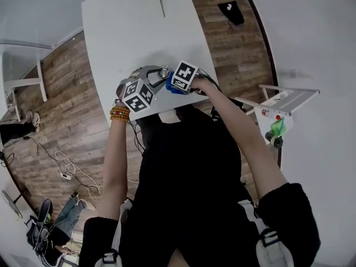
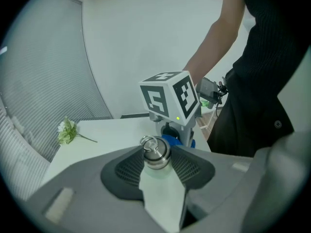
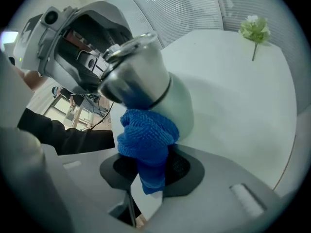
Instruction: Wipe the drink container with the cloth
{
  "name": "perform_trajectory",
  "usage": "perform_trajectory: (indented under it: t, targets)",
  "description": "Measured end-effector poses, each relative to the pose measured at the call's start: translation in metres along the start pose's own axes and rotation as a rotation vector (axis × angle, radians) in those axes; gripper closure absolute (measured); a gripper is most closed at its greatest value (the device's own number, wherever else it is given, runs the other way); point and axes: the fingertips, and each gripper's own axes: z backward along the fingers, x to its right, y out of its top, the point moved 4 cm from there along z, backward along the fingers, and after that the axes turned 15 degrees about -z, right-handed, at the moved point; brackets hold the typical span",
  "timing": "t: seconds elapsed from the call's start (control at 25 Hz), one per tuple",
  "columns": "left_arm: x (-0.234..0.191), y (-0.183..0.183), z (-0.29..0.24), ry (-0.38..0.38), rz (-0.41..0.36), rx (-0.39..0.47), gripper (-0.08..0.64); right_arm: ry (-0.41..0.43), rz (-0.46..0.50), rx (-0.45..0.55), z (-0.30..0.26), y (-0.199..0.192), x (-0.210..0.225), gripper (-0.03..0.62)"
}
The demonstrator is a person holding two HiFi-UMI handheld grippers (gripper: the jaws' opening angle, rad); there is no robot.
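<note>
Now left gripper (image 2: 156, 165) jaws clamp bottle (image 3: 146, 84); right gripper (image 3: 151, 165) jaws pinch cloth (image 3: 146, 136) against it.

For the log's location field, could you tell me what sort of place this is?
Probably an office or studio room: a white table, wood-plank floor, and slatted blinds along the wall.

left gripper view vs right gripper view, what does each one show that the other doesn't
Only the left gripper view: the left gripper seen straight on, shut on the bottle just below its steel cap, and a marker cube. Only the right gripper view: the right gripper shut on the blue cloth, which lies against the bottle's side. Both: the bottle, the white table and the flower.
</note>
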Motion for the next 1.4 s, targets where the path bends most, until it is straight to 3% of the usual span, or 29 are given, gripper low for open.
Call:
perform_trajectory:
  t: [0.28,0.44,0.52,0.6,0.72,0.8,1.16,1.4]
  targets:
    - [-0.002,-0.001,-0.001,0.021,0.018,0.007,0.388,0.011,-0.076,0.007,-0.011,0.000,0.012,0.456]
    - [0.006,-0.002,0.004,0.006,0.036,0.013,0.391,-0.009,-0.065,0.008,-0.007,-0.006,0.006,0.456]
    - [0.003,0.003,0.011,0.032,0.099,0.059,0.394,-0.050,-0.035,0.035,0.011,-0.007,0.011,0.456]
    - [-0.008,0.008,0.024,0.113,0.230,0.149,0.394,-0.087,-0.013,0.099,0.038,-0.005,0.018,0.456]
    - [-0.027,0.008,0.052,0.274,0.410,0.272,0.394,-0.080,0.007,0.274,0.081,0.007,0.022,0.454]
    - [-0.036,0.013,0.067,0.363,0.451,0.311,0.394,-0.053,0.023,0.425,0.115,0.016,0.022,0.453]
    - [-0.071,0.055,0.120,0.696,0.527,0.423,0.396,-0.112,0.168,1.072,0.265,0.045,-0.020,0.449]
    - [-0.091,0.092,0.142,0.870,0.431,0.438,0.397,-0.359,0.324,1.369,0.329,0.044,-0.052,0.451]
